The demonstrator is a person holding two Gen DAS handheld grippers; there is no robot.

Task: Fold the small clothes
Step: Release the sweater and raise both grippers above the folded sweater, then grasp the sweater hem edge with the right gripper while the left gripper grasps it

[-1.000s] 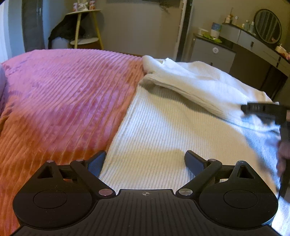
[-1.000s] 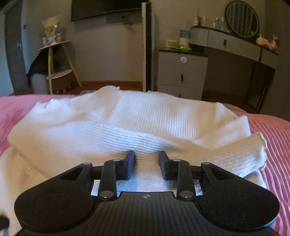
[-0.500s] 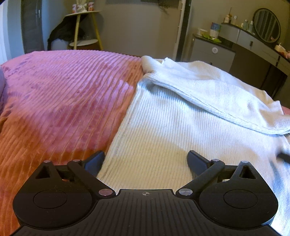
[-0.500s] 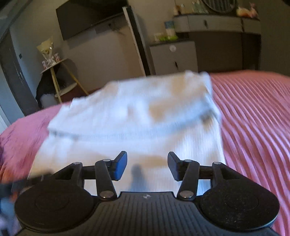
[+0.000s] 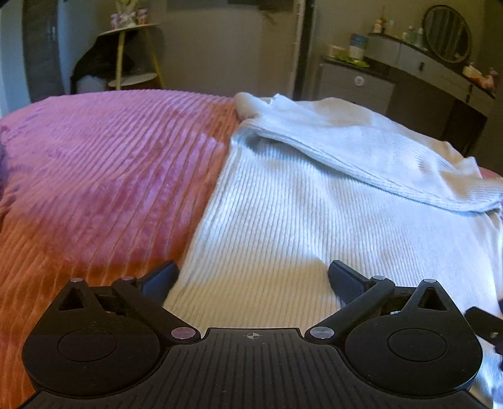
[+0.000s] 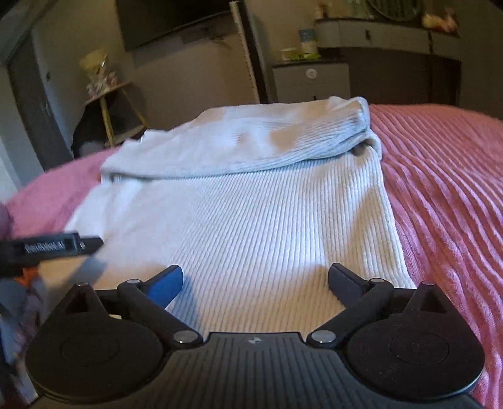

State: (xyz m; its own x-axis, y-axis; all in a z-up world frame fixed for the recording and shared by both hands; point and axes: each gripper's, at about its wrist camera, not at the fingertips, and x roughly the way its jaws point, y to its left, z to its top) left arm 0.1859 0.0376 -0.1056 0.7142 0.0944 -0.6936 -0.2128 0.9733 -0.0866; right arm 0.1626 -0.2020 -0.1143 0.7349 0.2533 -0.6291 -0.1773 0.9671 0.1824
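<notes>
A white ribbed knit sweater lies flat on the pink ribbed bedspread. Its far part is folded over as a thick band across the body. My left gripper hovers over the near left edge of the sweater, jaws wide open, nothing between the pads. My right gripper is over the near right part; its jaws are opening, with only flat cloth below them. In the right wrist view the left gripper shows at the left edge.
Beyond the bed stand a grey cabinet, a dressing table with a round mirror, and a small yellow-legged side table. A dark TV hangs on the wall. Bedspread extends left and right of the sweater.
My right gripper let go of the folded band, pulled back to the sweater's near end and opened wide. The left gripper stayed put and opened a little more.
</notes>
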